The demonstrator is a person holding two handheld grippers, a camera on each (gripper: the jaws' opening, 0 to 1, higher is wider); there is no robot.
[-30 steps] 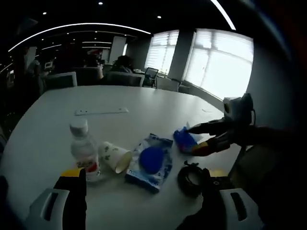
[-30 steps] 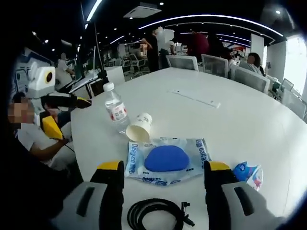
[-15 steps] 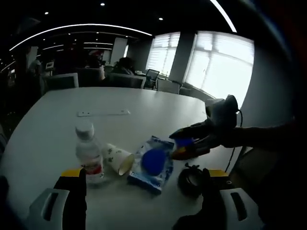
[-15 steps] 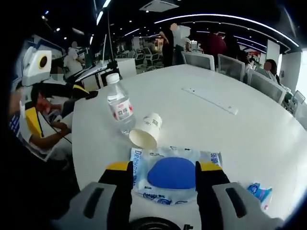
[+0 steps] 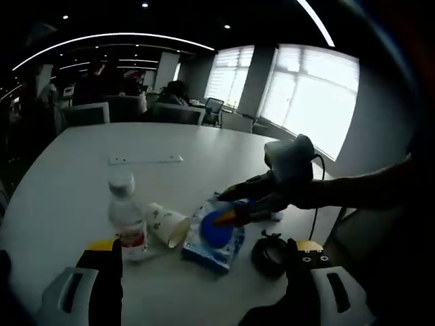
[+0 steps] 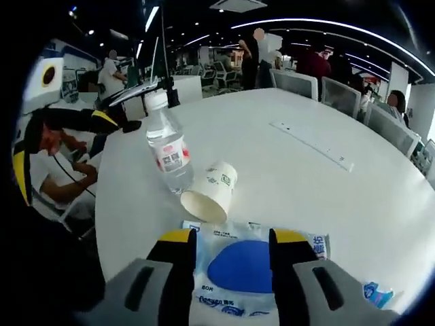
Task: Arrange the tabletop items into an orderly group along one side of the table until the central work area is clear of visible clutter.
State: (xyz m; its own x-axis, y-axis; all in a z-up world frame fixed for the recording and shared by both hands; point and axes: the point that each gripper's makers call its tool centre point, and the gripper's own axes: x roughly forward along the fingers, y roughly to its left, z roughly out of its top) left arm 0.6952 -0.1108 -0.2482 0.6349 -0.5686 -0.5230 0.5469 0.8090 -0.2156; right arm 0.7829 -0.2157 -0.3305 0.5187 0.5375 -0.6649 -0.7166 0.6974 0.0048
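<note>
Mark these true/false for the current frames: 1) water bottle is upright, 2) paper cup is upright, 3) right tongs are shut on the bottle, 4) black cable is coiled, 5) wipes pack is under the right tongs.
1) True: the water bottle stands upright with its cap on.
2) False: the paper cup lies on its side beside the bottle.
3) False: the right tongs are open, jaws either side of the wipes pack, apart from the bottle.
4) True: the black cable lies coiled near the table edge.
5) True: the pack with the blue patch sits right below the jaws.
</note>
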